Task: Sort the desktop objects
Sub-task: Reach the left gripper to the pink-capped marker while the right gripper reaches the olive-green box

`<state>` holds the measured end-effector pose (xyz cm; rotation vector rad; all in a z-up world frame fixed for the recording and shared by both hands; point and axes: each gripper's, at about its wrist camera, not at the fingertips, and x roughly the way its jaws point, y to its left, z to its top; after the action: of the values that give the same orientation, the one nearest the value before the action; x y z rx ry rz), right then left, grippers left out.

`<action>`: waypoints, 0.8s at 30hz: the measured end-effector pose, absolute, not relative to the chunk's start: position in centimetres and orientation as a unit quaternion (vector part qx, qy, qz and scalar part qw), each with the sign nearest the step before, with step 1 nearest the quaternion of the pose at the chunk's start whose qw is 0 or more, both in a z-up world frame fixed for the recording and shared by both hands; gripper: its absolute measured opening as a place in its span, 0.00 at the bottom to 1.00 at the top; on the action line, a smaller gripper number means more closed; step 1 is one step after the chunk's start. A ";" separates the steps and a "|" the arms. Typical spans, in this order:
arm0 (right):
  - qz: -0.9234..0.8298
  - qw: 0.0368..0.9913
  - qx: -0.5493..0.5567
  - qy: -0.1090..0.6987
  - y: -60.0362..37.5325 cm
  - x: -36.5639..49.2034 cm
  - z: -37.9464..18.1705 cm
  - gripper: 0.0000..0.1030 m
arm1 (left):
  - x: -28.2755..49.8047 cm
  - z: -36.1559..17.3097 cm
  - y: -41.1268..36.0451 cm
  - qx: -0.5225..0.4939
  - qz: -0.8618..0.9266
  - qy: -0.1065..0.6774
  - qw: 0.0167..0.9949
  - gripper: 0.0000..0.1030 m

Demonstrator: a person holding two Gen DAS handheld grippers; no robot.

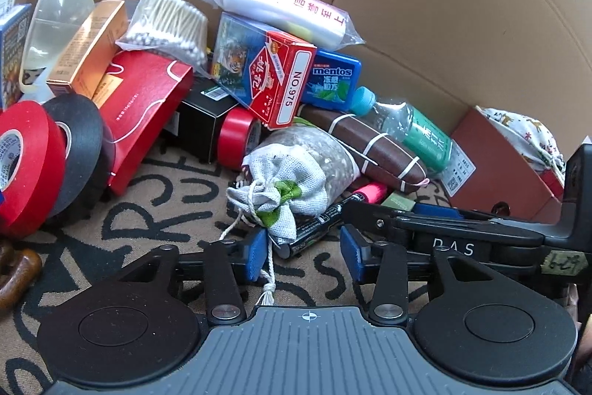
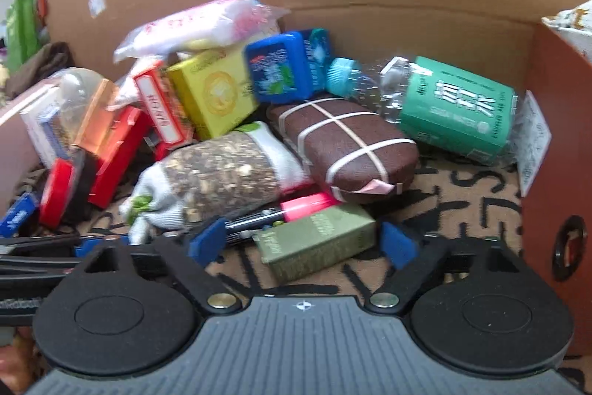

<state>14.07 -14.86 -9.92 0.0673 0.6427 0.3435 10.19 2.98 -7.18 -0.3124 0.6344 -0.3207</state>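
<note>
two red tape rolls [image 1: 26, 161] and one black [image 1: 79, 143] left of the cloth pouch [image 1: 285, 187]. left gripper [image 1: 303, 256] part open, pouch end between, unpressed. right gripper [image 2: 301, 241] wide around one green box [image 2: 318, 239], bare mat beside it.

clutter pile [image 1: 259, 80] ahead, mat [image 1: 166, 210] bare nearby

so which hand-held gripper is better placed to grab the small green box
Right. The right hand-held gripper already has the green box between its open blue pads, neither pressing. The left hand-held gripper sits over the white pouch and marker instead.
</note>
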 end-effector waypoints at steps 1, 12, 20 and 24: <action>0.176 0.932 0.036 0.316 -14.8 13.9 -9.8 0.69 | 10.2 -7.2 3.0 -0.152 -0.153 0.310 0.926 0.45; 0.179 0.925 0.013 0.336 -14.8 9.5 -9.1 0.68 | 7.1 -6.8 1.8 -0.117 -0.166 0.324 0.924 0.15; 0.194 0.919 0.008 0.342 -15.6 4.6 -8.8 0.69 | 4.1 -6.5 1.0 -0.109 -0.175 0.336 0.919 0.24; 0.185 0.921 0.014 0.342 -16.3 3.7 -8.7 0.72 | 2.7 -6.1 0.7 -0.100 -0.172 0.334 0.921 0.37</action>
<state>3.69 -16.30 -8.70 0.0284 0.7020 0.3806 2.67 0.66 -6.14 -0.2044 0.6860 -0.3530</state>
